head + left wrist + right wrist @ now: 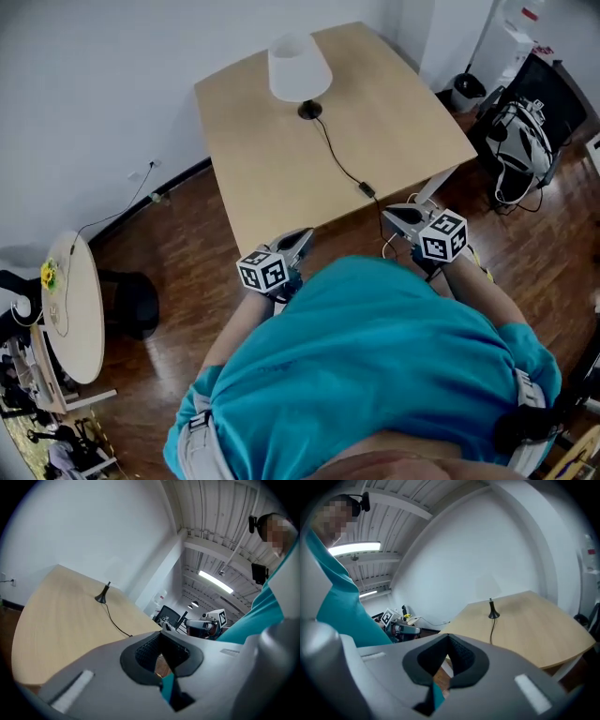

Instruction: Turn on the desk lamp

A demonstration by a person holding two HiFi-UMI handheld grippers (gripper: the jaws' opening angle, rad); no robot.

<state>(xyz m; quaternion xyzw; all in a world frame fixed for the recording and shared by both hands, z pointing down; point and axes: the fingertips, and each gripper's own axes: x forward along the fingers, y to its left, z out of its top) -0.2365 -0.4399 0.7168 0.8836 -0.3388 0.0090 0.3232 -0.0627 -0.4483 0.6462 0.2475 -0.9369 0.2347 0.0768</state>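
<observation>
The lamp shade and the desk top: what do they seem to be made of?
Lamp shade: probably fabric or matte plastic. It is plain white with no glare, but too small here to tell which.
Desk top: likely wood laminate or veneer. It is pale beige, smooth and even, with only a dull sheen.

left hand-held gripper (298, 241) closed, empty; right hand-held gripper (397, 217) closed, empty

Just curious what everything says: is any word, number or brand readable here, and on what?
No readable text anywhere.
On left gripper and right gripper: square black-and-white marker patterns, not words.
Red label on white appliance: too small to read.
</observation>
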